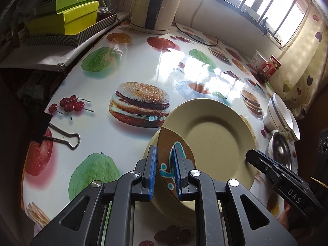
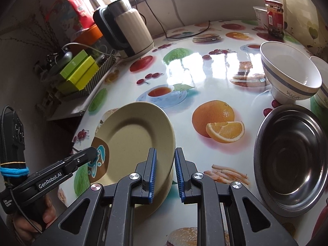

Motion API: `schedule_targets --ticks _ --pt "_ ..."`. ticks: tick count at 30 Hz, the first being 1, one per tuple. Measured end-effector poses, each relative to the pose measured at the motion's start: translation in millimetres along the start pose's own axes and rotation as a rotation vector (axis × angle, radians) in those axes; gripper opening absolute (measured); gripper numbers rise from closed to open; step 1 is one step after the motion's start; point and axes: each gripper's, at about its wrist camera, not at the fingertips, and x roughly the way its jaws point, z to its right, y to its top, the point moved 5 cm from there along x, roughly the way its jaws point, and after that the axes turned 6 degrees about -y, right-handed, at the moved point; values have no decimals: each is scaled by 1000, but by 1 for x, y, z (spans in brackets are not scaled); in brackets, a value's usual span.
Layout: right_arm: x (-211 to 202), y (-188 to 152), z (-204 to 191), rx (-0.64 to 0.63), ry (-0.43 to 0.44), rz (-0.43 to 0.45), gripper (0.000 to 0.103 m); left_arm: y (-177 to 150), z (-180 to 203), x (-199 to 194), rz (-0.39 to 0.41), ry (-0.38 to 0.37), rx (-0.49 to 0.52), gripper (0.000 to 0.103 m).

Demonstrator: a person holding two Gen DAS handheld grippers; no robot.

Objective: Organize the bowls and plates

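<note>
Two beige plates lie stacked on the fruit-print table. The top plain plate (image 1: 213, 141) (image 2: 135, 141) rests on a lower plate with a brown and blue pattern (image 1: 174, 160) (image 2: 100, 157). My left gripper (image 1: 165, 170) is shut on the rim of the patterned plate. My right gripper (image 2: 165, 174) straddles the right rim of the stack, jaws slightly apart around it; whether they press it is unclear. It also shows in the left wrist view (image 1: 251, 155). A steel bowl (image 2: 291, 162) (image 1: 280, 149) and two white bowls (image 2: 291, 75) (image 1: 280, 116) stand to the right.
An electric kettle (image 2: 127, 34) (image 1: 155, 6) with its cable stands at the back. Green boxes (image 1: 67, 18) sit in a tray on a shelf at the left. A red jar (image 1: 271, 65) (image 2: 274, 16) and a cup stand near the window. A binder clip (image 1: 61, 137) grips the table's left edge.
</note>
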Motion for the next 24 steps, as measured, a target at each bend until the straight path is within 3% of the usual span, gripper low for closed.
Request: schedule_targets --ticks 24 --pt "4 -19 -10 -19 -6 -30 18 -16 -10 -4 -5 20 -7 16"
